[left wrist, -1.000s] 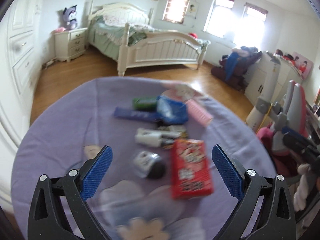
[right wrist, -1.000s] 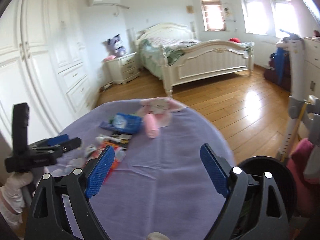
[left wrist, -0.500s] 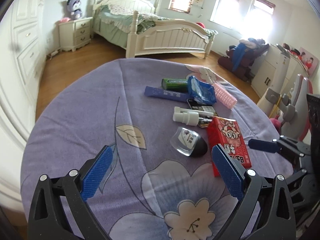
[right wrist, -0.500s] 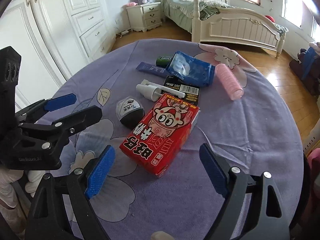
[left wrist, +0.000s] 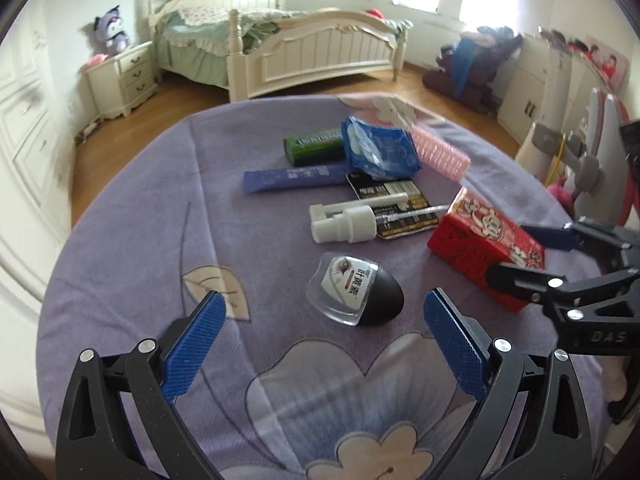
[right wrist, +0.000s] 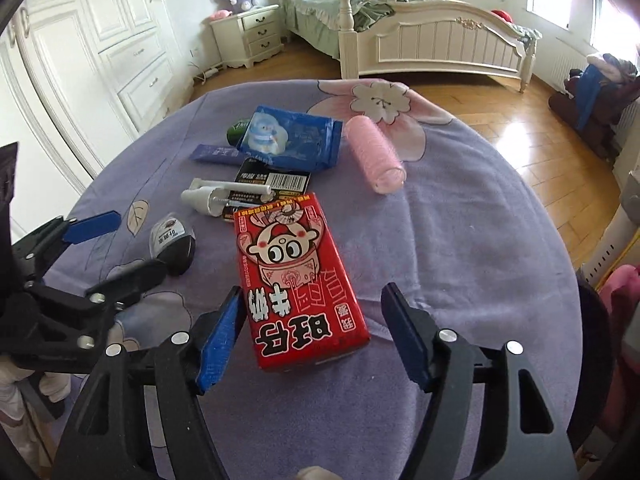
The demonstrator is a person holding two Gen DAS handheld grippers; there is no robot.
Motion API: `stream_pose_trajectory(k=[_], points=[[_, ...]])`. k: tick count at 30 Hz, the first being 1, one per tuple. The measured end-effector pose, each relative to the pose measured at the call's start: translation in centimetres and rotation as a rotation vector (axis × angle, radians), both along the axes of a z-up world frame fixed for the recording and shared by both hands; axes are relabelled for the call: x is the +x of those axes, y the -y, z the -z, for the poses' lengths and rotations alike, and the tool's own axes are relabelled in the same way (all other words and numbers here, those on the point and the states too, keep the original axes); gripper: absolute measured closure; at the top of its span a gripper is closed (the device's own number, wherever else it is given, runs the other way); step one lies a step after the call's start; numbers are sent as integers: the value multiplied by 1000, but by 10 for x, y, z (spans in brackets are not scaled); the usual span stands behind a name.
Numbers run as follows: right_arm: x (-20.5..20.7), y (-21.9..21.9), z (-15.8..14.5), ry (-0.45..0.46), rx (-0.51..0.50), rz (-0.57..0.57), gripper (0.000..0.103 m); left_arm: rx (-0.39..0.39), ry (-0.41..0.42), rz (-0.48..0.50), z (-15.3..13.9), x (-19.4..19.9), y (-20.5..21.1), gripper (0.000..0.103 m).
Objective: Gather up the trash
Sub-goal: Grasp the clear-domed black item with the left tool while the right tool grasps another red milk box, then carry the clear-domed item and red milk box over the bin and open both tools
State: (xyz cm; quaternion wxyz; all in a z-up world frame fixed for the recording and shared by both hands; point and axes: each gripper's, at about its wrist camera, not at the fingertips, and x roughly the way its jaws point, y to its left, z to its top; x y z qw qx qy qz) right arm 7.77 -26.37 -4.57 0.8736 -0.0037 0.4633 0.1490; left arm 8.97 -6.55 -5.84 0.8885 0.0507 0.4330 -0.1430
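A round table under a purple flowered cloth holds the trash. A red drink carton lies between the jaws of my right gripper. The jaws are closing, with a gap still showing on both sides of the carton. My left gripper is open and hangs just short of a black egg-shaped container with a clear lid. Behind these lie a white spray pump, a black packet, a blue wrapper, a purple stick pack, a green gum pack and a pink roller.
The table's edge curves close on every side, with wooden floor beyond it. A white bed and nightstand stand at the back. White wardrobe doors line the left. A gloved hand holds the left gripper.
Both grippers came down closer to the table. The right one moved in over the red carton and its jaws narrowed around it. The left one drew near the black egg-shaped container.
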Motion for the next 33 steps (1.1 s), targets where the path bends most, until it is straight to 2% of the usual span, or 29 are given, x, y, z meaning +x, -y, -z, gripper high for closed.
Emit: stream_pose_trajectory(k=[3, 5, 7, 11, 15, 17, 21, 26, 33], points=[[2, -5, -1, 20, -9, -31, 34, 31, -35, 7, 9, 8, 6, 13], [7, -6, -1, 29, -22, -47, 34, 49, -19, 11, 9, 9, 8, 16], [9, -8, 2, 22, -25, -60, 50, 66, -6, 20, 10, 9, 10, 21], [10, -7, 2, 23, -18, -81, 51, 54, 13, 14, 8, 9, 7, 47], [3, 2, -4, 47, 34, -75, 51, -42, 14, 1, 5, 4, -5, 47], [-2, 11, -9, 67, 72, -62, 51, -65, 35, 0, 0, -4, -7, 47], [-18, 43, -24, 156, 177, -19, 51, -124, 87, 12, -18, -21, 2, 47], [-45, 87, -47, 339, 193, 80, 51, -181, 162, 89, -51, -39, 46, 47], [-75, 157, -61, 457, 208, 250, 51, -225, 223, 241, -82, -50, 133, 47]])
